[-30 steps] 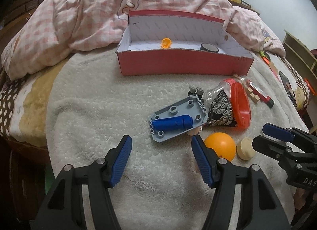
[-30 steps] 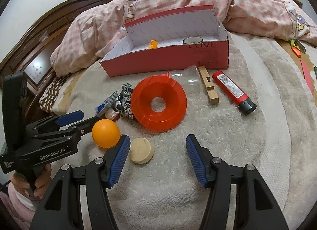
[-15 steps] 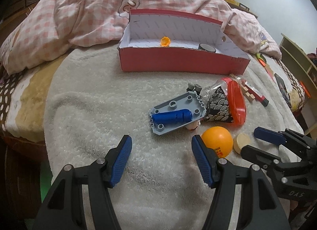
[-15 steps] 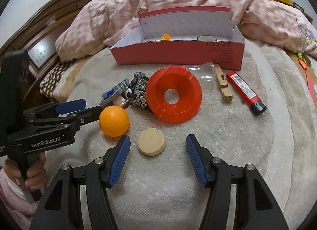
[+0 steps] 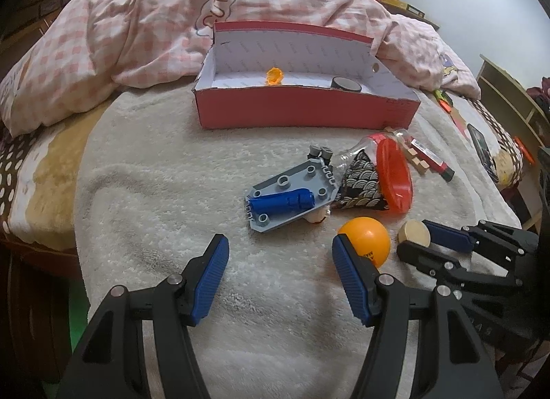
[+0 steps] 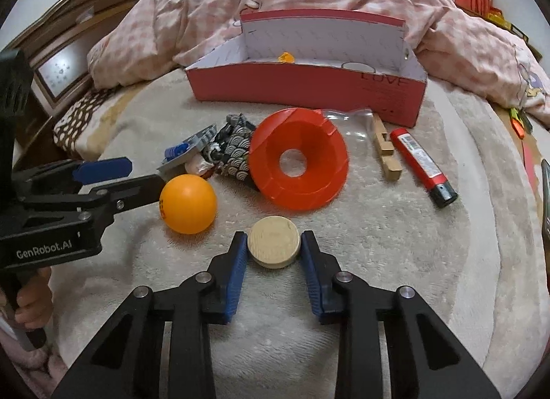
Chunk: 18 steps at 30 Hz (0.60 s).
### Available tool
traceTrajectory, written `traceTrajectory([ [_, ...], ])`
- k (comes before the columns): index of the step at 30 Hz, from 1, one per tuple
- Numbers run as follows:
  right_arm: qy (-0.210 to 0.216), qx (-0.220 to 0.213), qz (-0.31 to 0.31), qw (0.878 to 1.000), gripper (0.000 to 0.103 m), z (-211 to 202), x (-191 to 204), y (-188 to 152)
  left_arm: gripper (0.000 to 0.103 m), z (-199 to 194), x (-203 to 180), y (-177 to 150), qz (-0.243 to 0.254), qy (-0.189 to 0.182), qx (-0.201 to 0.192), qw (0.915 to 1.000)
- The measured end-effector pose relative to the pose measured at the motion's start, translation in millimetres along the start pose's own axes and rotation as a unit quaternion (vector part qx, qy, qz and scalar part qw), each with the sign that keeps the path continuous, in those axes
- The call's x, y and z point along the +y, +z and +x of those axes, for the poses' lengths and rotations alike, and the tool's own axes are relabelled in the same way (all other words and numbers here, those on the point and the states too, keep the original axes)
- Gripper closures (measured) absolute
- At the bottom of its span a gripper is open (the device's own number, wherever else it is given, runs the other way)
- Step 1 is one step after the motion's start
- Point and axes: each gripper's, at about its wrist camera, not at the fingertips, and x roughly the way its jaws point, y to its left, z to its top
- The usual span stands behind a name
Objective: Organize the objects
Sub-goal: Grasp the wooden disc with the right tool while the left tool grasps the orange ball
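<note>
The right gripper (image 6: pixel 274 247) is closing its jaws around a wooden disc (image 6: pixel 274 245) that lies flat on the cream blanket (image 6: pixel 395 244) of the bed, just in front of the red funnel (image 6: pixel 297 168) and beside the orange ball (image 6: pixel 188 203); the blue pads sit at the disc's left and right edges and look to be touching or all but touching it, so the grip is probably not yet firm. To do this well, I would keep the pads square across the widest part of the disc and low on its rim, since a round edge can squirt forward if caught off centre; finish the squeeze before lifting, then rise straight up so the ball is not nudged. The left gripper (image 5: pixel 278 275) hangs with its jaws at a middling width and nothing between them, its right pad close against the ball; it should hold off. The disc has no long axis to speak of; its flat face points up and its short axis stands upright, so any approach angle around it serves. The likely goal is the red box (image 6: pixel 309 89) farther back, which already holds a few small things.
</note>
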Motion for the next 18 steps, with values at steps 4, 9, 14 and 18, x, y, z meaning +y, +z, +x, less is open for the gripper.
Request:
traceTrajectory([
  [4,-0.025,-0.007,0.007,1.0,0.07,-8,-11,-1,0.04,-5,-5,-1,0.005,-0.011,-0.005,0.9999],
  [9,-0.038,0.0,0.027,0.999,0.07,-6,-28,-5,0.04,-4,-18,-3,0.015,-0.037,0.0,0.9992],
  [14,-0.034,-0.005,0.03,0.999,0.07,-6,-31,-7,0.04,5,-30,-6,0.025,-0.04,0.015,0.9988],
  [18,-0.025,-0.009,0.037,0.999,0.07,-5,-33,-8,0.04,2,-38,-7,0.029,-0.053,0.012,0.9981],
])
